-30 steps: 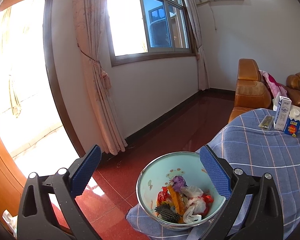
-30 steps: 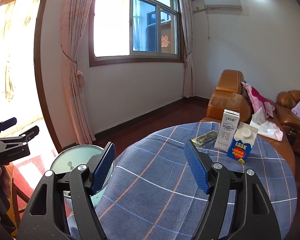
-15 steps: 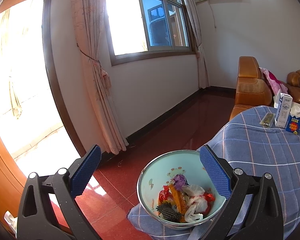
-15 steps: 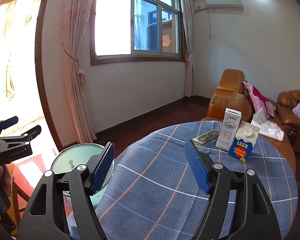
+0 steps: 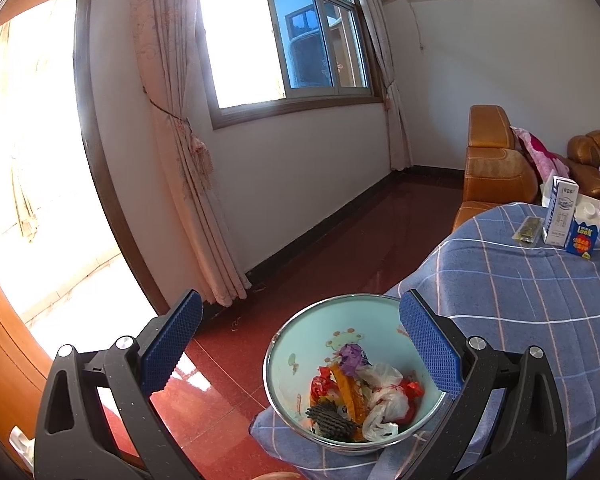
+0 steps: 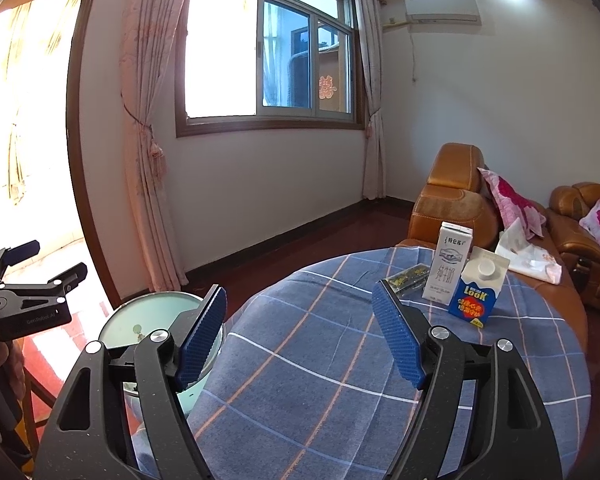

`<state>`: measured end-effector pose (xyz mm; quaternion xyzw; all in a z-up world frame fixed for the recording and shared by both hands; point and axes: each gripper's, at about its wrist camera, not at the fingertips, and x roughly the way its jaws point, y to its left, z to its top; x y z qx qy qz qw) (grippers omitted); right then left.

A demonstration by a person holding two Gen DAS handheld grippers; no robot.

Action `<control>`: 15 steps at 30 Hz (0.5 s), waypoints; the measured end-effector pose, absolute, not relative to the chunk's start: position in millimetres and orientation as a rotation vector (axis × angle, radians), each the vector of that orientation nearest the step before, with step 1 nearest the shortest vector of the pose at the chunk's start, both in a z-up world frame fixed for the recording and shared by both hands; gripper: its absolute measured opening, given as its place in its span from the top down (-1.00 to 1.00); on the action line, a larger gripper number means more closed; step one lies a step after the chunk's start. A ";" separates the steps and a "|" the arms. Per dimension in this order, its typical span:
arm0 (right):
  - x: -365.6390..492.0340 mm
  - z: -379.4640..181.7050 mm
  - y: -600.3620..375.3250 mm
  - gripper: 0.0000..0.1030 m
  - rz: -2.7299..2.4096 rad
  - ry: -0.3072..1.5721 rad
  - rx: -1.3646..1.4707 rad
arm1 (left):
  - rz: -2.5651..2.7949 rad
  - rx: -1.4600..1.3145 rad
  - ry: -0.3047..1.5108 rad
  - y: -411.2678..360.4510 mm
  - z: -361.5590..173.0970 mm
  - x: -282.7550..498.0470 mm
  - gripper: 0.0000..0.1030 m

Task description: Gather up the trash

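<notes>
A pale green bowl [image 5: 300, 344] sits at the near edge of a round table with a blue checked cloth [image 5: 520, 288]. It holds mixed trash [image 5: 360, 396]: wrappers, white plastic, orange and dark bits. My left gripper [image 5: 300, 344] is open and empty, hovering over the bowl. My right gripper [image 6: 300, 332] is open and empty above the cloth [image 6: 320, 360], with the bowl [image 6: 140, 320] beside its left finger. A white milk carton [image 6: 448, 264], a blue carton [image 6: 480, 292] and a flat dark wrapper [image 6: 406, 276] stand on the table's far side.
Brown leather sofas [image 6: 452, 200] with pink cushions [image 6: 512, 200] stand behind the table, and white tissue [image 6: 528, 256] lies at its far edge. Red polished floor [image 5: 340, 248] runs to the wall, window and curtains [image 5: 188, 184]. The left gripper shows at the left of the right wrist view [image 6: 32, 292].
Both grippers have shifted only slightly; the views have drifted a little. The jaws stay open and the bowl and cartons have not moved.
</notes>
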<state>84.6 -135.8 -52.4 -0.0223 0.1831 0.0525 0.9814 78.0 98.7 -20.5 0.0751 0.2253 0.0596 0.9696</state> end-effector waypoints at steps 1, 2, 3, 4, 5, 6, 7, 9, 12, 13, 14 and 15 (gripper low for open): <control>83.7 -53.0 -135.5 -0.46 0.105 0.368 -0.046 | 0.119 0.150 0.459 98.8 -21.2 78.5 -0.88; 83.6 -53.4 -135.2 -0.46 0.104 0.368 -0.046 | 0.122 0.150 0.461 99.0 -21.7 79.0 -0.88; 83.3 -53.5 -135.9 -0.47 0.104 0.369 -0.046 | 0.124 0.151 0.463 99.5 -22.1 79.4 -0.88; 83.3 -53.5 -136.0 -0.47 0.104 0.369 -0.046 | 0.125 0.154 0.465 99.6 -22.5 80.0 -0.88; 83.4 -54.1 -135.5 -0.47 0.104 0.371 -0.045 | 0.126 0.157 0.466 99.7 -23.0 80.2 -0.88; 82.9 -54.3 -135.8 -0.47 0.104 0.372 -0.045 | 0.125 0.159 0.466 99.4 -23.3 80.3 -0.88; 83.3 -54.6 -135.9 -0.47 0.105 0.374 -0.044 | 0.125 0.164 0.467 98.4 -24.0 80.3 -0.88; 82.9 -55.3 -136.7 -0.47 0.104 0.374 -0.045 | 0.125 0.168 0.469 96.9 -24.7 80.1 -0.88; 83.1 -56.2 -138.3 -0.49 0.103 0.379 -0.045 | 0.121 0.168 0.469 95.2 -23.6 80.7 -0.88; 83.2 -56.9 -139.3 -0.50 0.102 0.380 -0.046 | 0.129 0.170 0.467 95.2 -23.1 80.5 -0.88; 83.5 -58.3 -141.2 -0.50 0.100 0.387 -0.049 | 0.122 0.168 0.467 95.4 -22.5 80.3 -0.88; 84.5 -59.6 -143.7 -0.53 0.095 0.392 -0.055 | 0.119 0.168 0.467 95.3 -22.3 80.3 -0.88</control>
